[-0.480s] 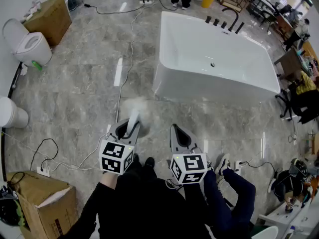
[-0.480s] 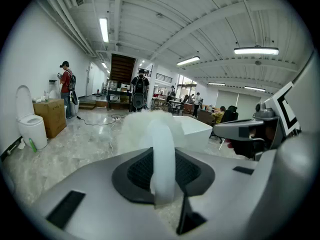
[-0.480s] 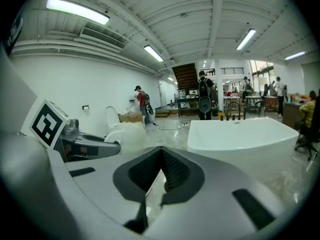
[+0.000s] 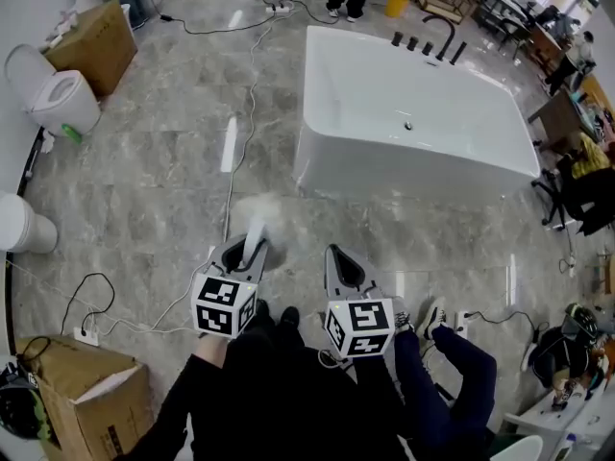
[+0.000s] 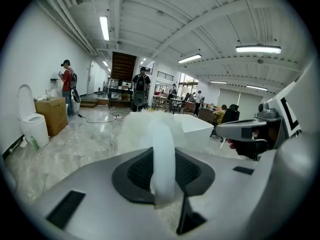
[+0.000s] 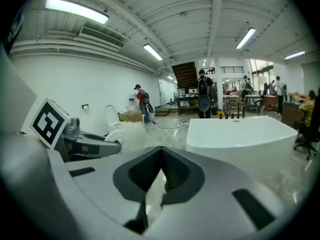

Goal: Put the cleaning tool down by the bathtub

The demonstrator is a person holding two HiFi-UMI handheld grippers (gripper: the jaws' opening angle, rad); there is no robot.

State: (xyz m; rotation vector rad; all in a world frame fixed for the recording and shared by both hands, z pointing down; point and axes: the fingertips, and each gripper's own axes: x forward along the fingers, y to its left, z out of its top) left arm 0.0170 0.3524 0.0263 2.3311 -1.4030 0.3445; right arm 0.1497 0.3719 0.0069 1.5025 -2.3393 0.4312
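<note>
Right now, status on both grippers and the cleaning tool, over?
Left gripper shut on cleaning tool, not yet set down. Right gripper shut, empty. Bathtub ahead, floor cable left of the path.

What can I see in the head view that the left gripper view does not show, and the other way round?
Only the head view shows the bathtub drain and the person's shoes. Only the left gripper view shows the ceiling lights and the dark staircase. Both show the white bathtub, the toilet and the cleaning tool, gripped in the left hand-held gripper.
</note>
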